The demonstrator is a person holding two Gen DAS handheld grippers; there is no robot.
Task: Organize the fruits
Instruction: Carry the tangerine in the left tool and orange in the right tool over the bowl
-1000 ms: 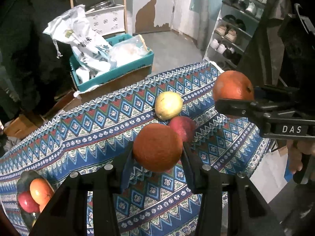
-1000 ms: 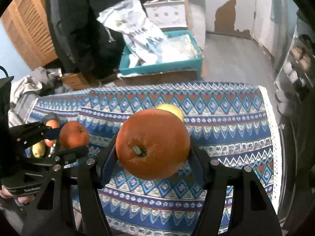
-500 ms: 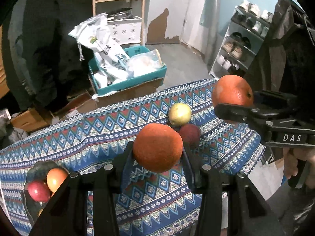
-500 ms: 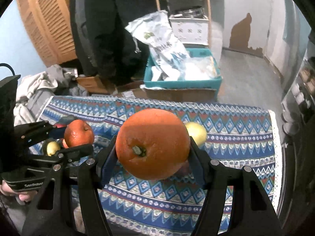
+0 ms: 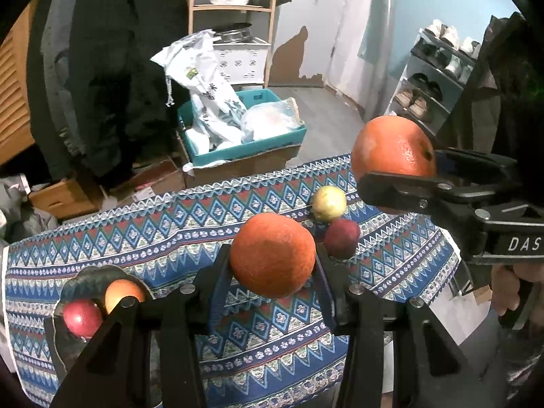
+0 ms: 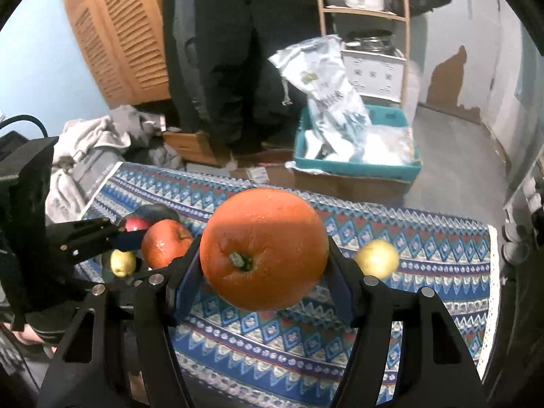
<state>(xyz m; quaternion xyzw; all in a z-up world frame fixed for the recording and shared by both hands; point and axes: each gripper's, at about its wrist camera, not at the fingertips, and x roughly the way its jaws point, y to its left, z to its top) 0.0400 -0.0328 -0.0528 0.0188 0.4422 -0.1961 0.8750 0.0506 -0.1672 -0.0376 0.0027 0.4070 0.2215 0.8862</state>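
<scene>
Left wrist view: my left gripper (image 5: 273, 265) is clamped on a rough orange (image 5: 272, 255), held in the air above the patterned tablecloth (image 5: 170, 234). Just beyond it lie a yellow fruit (image 5: 329, 203) and a dark red fruit (image 5: 341, 238), touching. Down to its left, a dark bowl (image 5: 91, 273) holds more fruit. Off to its right, my right gripper (image 6: 263, 265) grips a bigger, glossy orange (image 6: 263, 248), also clear of the cloth.
</scene>
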